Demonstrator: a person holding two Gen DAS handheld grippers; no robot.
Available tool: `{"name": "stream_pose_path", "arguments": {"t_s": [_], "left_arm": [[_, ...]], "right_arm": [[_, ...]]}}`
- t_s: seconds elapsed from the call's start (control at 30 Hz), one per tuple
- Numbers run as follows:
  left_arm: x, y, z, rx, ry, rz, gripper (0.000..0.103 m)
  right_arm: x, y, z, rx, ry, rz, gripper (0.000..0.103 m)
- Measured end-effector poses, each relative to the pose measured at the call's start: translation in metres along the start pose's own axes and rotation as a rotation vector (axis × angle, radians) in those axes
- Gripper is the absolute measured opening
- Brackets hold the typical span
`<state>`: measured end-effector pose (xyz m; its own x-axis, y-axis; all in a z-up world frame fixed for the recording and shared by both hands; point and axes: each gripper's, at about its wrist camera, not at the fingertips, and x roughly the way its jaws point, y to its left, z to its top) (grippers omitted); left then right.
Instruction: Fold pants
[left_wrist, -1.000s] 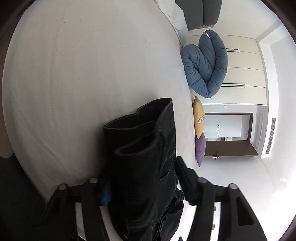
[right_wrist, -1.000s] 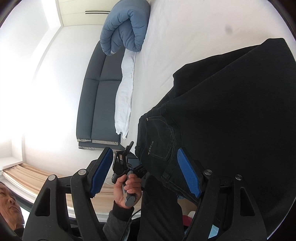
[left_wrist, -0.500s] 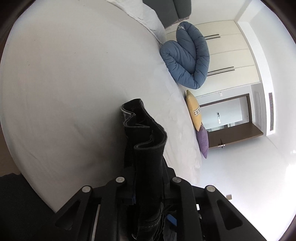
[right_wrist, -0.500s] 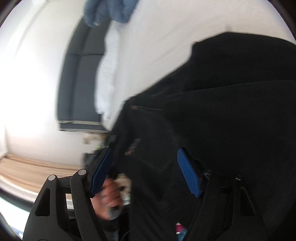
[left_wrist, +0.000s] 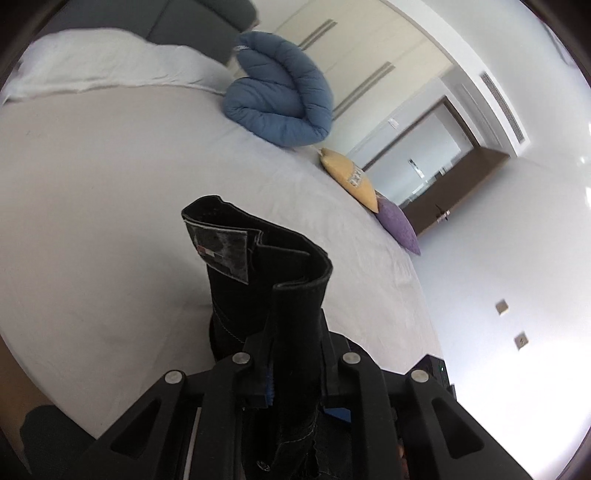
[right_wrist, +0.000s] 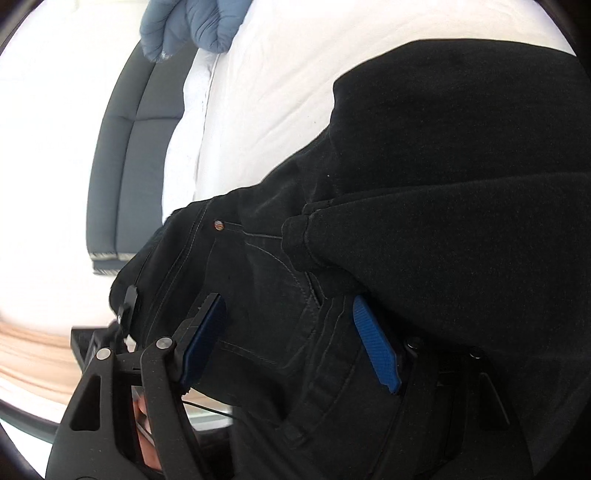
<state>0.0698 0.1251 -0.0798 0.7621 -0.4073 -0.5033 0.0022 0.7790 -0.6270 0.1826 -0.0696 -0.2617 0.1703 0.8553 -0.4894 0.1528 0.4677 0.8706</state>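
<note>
The black pants are bunched at the waistband, which stands up out of my left gripper. That gripper is shut on the fabric and holds it above the white bed. In the right wrist view the pants spread over the bed, with a pocket and a rivet showing. My right gripper is open, its blue pads set wide apart with pants fabric lying between them, not pressed. Part of a hand shows below the left finger.
A rolled blue duvet lies at the far side of the bed, with a yellow pillow and a purple pillow along its right edge. A grey sofa stands beyond the bed's left edge.
My left gripper has shut on the waistband, risen and rolled, lifting the fabric off the bed. My right gripper has slid in over the pants' pocket area, still open.
</note>
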Motion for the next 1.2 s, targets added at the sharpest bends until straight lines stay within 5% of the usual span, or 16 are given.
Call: {"name": "stream_pose_path", "arguments": {"t_s": [0.23,0.4,0.67,0.8,0.9,1.2], "left_arm": [[0.041,-0.137,-0.071,0.439,0.154,-0.058,0.016],[0.081,-0.184,-0.141,0.613,0.296,-0.082,0.016],[0.11,-0.216,-0.194,0.827,0.381,-0.024,0.016],[0.11,-0.23,-0.202,0.944,0.362,0.01,0.016],[0.107,-0.231,-0.21,0.966,0.366,0.006,0.016],[0.106,-0.234,-0.252,1.028,0.418,-0.044,0.016]], "right_arm": [[-0.097,-0.001,-0.015,-0.001,-0.096,0.18,0.071],[-0.154,-0.026,-0.033,-0.004,-0.171,0.205,0.075],[-0.189,-0.086,-0.043,0.044,-0.227,0.086,0.075],[-0.191,-0.086,-0.041,0.0,-0.202,0.026,0.033],[-0.2,-0.077,-0.045,-0.066,-0.217,-0.049,0.018],[-0.231,-0.097,-0.082,-0.038,-0.287,-0.109,0.015]]}}
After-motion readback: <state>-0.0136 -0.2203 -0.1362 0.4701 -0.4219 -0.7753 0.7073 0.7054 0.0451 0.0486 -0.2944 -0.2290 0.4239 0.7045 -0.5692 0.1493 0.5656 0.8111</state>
